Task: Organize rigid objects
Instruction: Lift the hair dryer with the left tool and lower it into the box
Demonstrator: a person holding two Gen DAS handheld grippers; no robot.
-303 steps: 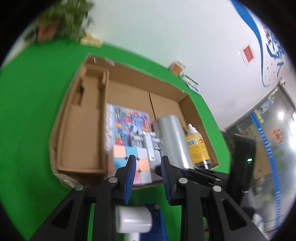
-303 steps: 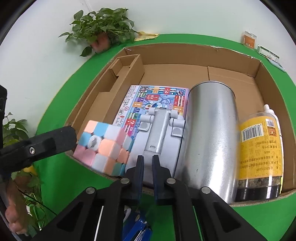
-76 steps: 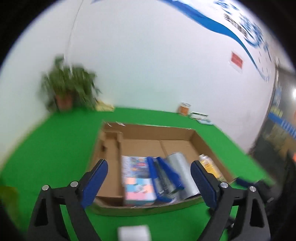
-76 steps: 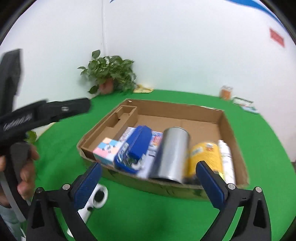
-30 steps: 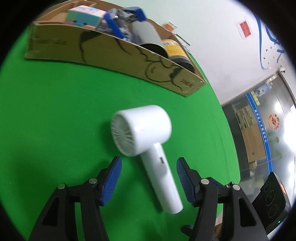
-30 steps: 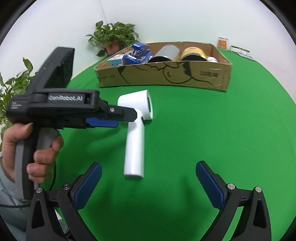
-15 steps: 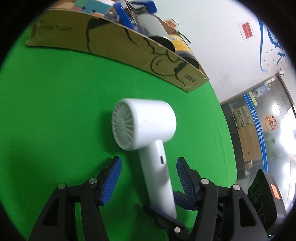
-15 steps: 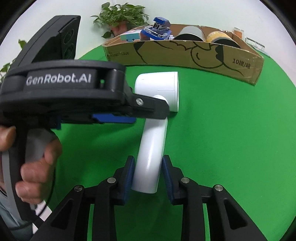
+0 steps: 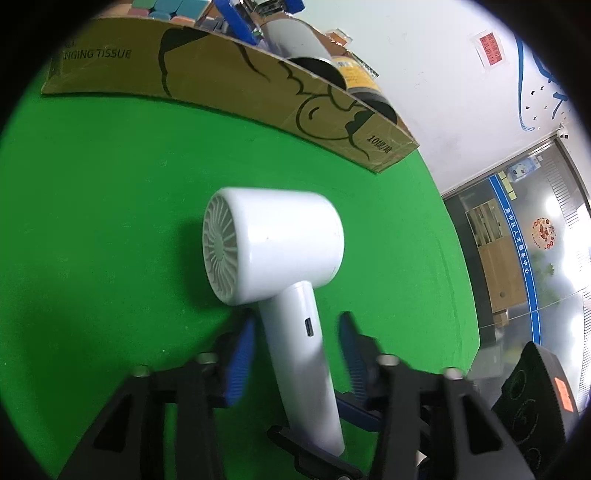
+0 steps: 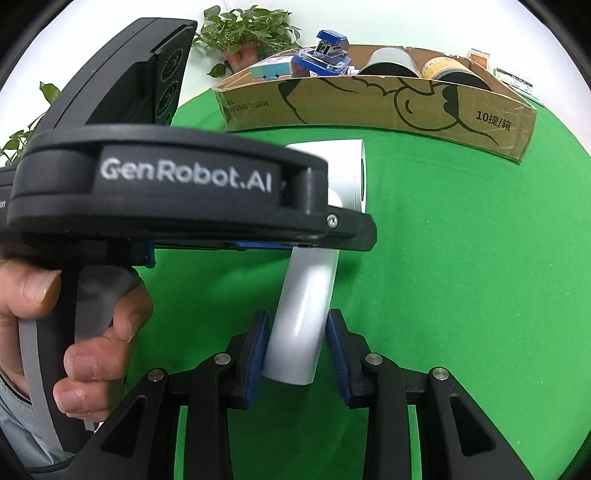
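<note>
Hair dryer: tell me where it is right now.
The hair dryer lies on the green table, just in front of the cardboard box, its handle between the fingers of both the left gripper and right gripper.

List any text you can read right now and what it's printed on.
"GenRobot.AI": body of the left gripper.
"10提/箱": front wall of the cardboard box.
"...GING TISSUE": same wall, start cut off.
Red wall sign, yellow jar label: too small to read.

white wall w/ blue stripe, green tabletop, potted plants.
</note>
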